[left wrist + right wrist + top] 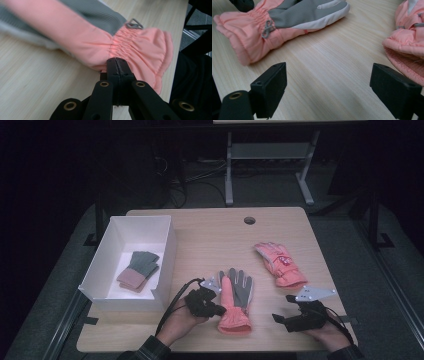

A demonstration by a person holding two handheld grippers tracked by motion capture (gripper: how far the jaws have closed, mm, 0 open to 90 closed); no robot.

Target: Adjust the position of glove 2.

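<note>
High view: two pink ski gloves on table (200, 235), one pair of knit gloves (140, 269) in white box (167, 245). Left gripper (218, 309) pinching cuff of palm-up glove (235, 305); right gripper (280, 318) spread, near second glove (280, 265). No readable writing.

Table (210, 227): pale wood-grain top, smooth and matt; at its 9 o'clock edge, a white box (167, 252) of matt card or plastic holding grey and dusty-pink knitted gloves (139, 270). Near glove (140, 47): soft matt salmon cloth, gathered at the cuff, with a ribbed grey palm, white trim and a small metal ring (134, 24); the second glove (279, 264), at 2 o'clock from it, is padded pink cloth. Left gripper (117, 65) and right gripper (328, 86): matt black plastic with brass-coloured rivets.
</note>
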